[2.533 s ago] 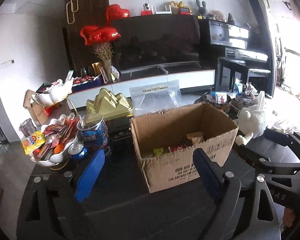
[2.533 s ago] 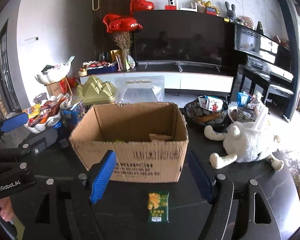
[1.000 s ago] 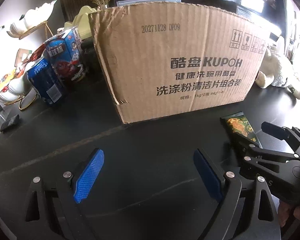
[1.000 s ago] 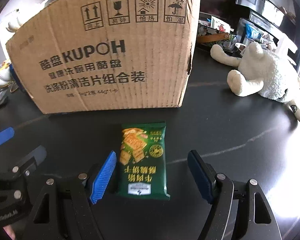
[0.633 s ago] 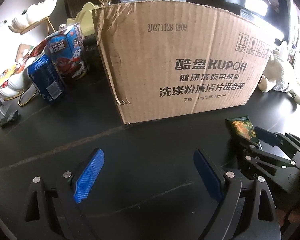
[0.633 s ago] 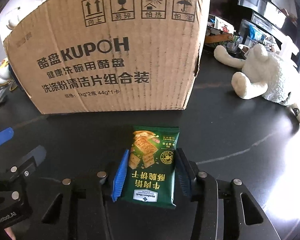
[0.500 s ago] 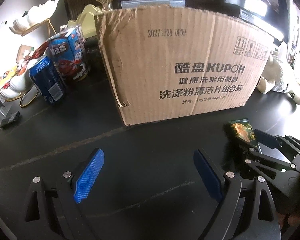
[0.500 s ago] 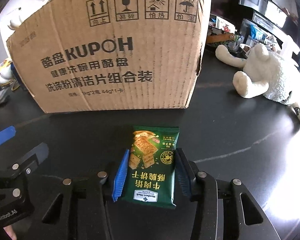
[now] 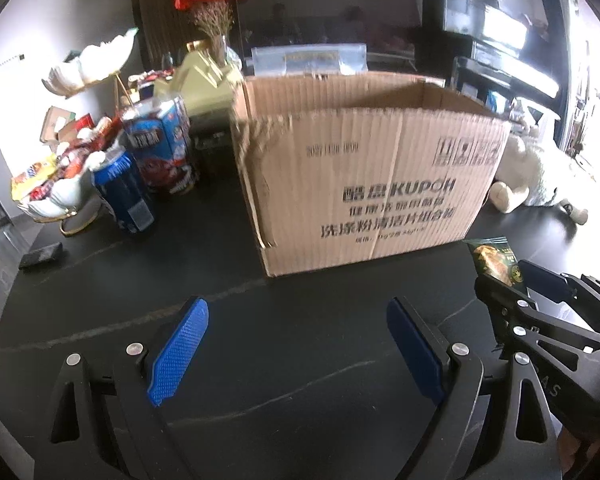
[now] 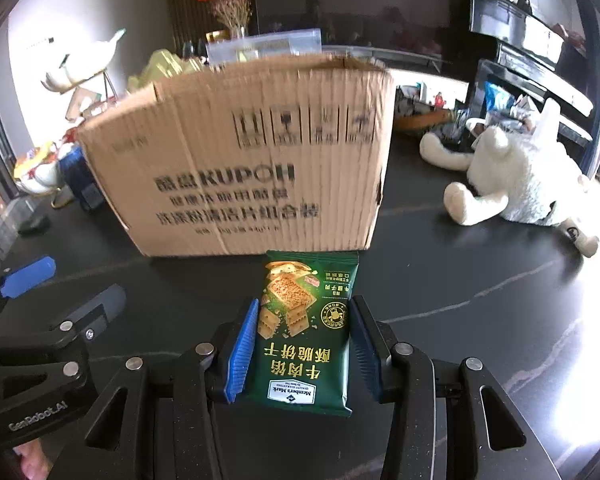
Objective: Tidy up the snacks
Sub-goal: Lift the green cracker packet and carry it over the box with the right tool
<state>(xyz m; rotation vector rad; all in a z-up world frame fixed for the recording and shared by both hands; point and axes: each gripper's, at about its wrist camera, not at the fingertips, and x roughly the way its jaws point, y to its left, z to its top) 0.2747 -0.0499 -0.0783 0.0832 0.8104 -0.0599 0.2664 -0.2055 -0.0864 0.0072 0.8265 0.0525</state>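
Progress looks early: right tool (image 10: 303, 350) clamps the green foil cracker packet (image 10: 304, 332) just near of the brown cardboard box (image 10: 240, 168), not yet inside; left tool (image 9: 296, 354) gapes, empty.

So it's a black tabletop (image 9: 300, 380) with thin pale veins running across it, kinda marble-looking. Sitting right on it is a big open cardboard box (image 9: 364, 184) with KUPOH printed on the front. Left of the box there's a blue can (image 9: 126, 196) and a blue snack carton (image 9: 160, 148) just behind it, then a white shell-shaped bowl (image 9: 56, 200) on a gold ring base, heaped with snack packets. A small dark block (image 9: 41, 255) lies near the left edge. On the right side a white plush toy (image 10: 516, 176) lies flopped on the surface.
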